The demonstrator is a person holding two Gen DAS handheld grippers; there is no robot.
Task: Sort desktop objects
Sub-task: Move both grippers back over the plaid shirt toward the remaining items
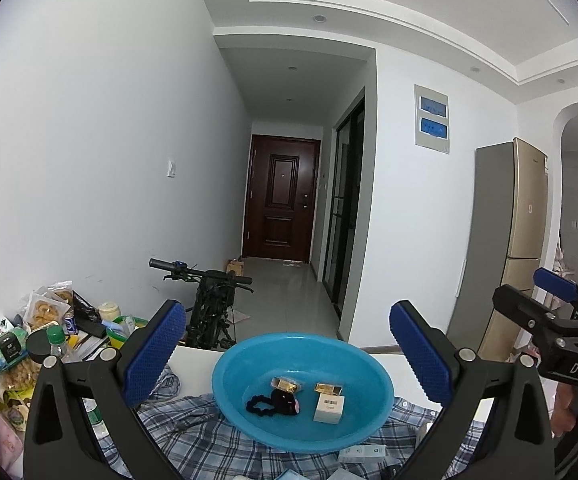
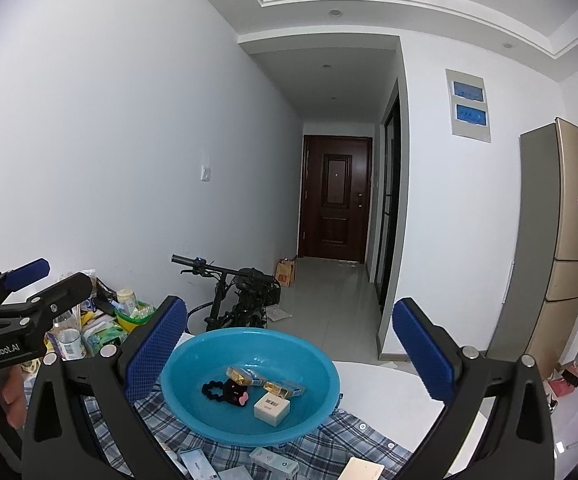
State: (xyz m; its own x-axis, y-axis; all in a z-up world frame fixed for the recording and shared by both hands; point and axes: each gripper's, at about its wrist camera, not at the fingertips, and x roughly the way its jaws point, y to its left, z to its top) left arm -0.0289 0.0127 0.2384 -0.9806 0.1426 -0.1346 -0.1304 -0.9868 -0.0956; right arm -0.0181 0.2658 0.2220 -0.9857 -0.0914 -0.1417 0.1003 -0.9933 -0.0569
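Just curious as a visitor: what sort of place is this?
Most likely a lived-in apartment: a brown entry door ends the hallway, a gold refrigerator stands right, and a folding bicycle leans by the wall.

Left gripper (image 1: 285,340) is hanging w/ both blue pads spread wide, nothing between them, right over a blue basin (image 1: 303,390). Basin sits on a plaid shirt (image 1: 193,432) on the white table (image 1: 193,354). Inside: black scrunchie (image 1: 263,405), a small black thing w/ a pink bit touching it, a white box (image 1: 330,407) w/ barcode, plus 2 gold-wrapped pieces (image 1: 287,384) behind. Right gripper (image 1: 545,292) pokes in at the far right edge, can't tell its jaws tbh. Snack bags and bottles (image 1: 45,332) piled on the left, bike (image 1: 213,300) behind the table.
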